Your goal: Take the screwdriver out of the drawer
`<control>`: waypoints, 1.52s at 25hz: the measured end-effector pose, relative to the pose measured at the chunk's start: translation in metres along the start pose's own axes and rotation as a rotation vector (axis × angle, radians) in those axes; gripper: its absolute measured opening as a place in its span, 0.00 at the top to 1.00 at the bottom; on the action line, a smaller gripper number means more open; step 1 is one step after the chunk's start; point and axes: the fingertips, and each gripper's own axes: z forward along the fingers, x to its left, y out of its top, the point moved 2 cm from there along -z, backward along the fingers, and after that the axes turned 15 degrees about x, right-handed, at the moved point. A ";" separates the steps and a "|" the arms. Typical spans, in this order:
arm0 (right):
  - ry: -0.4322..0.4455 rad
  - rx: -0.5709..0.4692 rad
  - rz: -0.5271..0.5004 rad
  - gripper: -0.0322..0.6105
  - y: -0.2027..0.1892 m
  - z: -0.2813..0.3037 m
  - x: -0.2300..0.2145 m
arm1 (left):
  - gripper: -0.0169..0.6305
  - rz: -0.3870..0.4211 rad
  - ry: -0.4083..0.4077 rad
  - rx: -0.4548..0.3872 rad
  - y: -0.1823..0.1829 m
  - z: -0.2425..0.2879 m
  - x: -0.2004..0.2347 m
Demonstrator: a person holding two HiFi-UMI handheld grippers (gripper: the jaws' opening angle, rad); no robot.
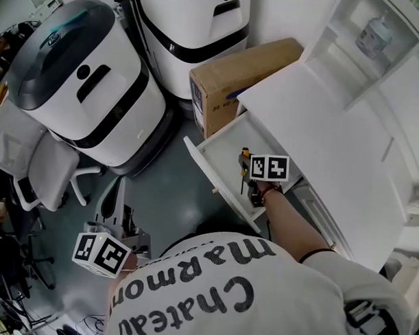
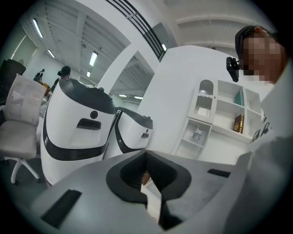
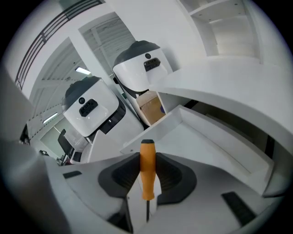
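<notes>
The right hand-held gripper [image 3: 147, 180] is clenched on the orange-handled screwdriver [image 3: 147, 160], held above the open white drawer [image 3: 201, 137], while the left hand-held gripper [image 2: 147, 178] seems closed and empty.

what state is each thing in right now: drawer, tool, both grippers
drawer: pulled open
screwdriver: gripped by its orange handle, held over the open drawer
right gripper: fingers shut on the screwdriver
left gripper: fingers shut, nothing between them, held away from the drawer
</notes>
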 end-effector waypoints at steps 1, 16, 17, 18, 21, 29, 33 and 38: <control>0.003 -0.016 -0.012 0.77 0.007 -0.003 0.004 | 0.94 0.008 -0.004 -0.011 0.004 0.000 -0.001; 0.076 -0.233 -0.101 0.77 0.069 -0.076 0.065 | 0.94 0.039 -0.029 -0.084 0.027 -0.014 0.003; 0.087 -0.249 -0.101 0.77 0.072 -0.081 0.069 | 0.94 0.039 -0.031 -0.086 0.028 -0.014 0.003; 0.095 -0.265 -0.104 0.77 0.075 -0.087 0.074 | 0.94 0.039 -0.033 -0.088 0.028 -0.014 0.003; 0.111 -0.310 -0.122 0.77 0.083 -0.103 0.088 | 0.94 0.039 -0.045 -0.098 0.028 -0.017 0.003; 0.154 -0.434 -0.197 0.77 0.078 -0.153 0.150 | 0.94 0.040 -0.095 -0.105 0.025 -0.044 0.005; 0.208 -0.461 -0.198 0.77 0.061 -0.172 0.185 | 0.94 0.040 -0.116 -0.100 0.024 -0.061 0.007; 0.278 -0.493 -0.204 0.77 0.043 -0.188 0.227 | 0.94 0.056 -0.136 -0.082 0.020 -0.083 0.012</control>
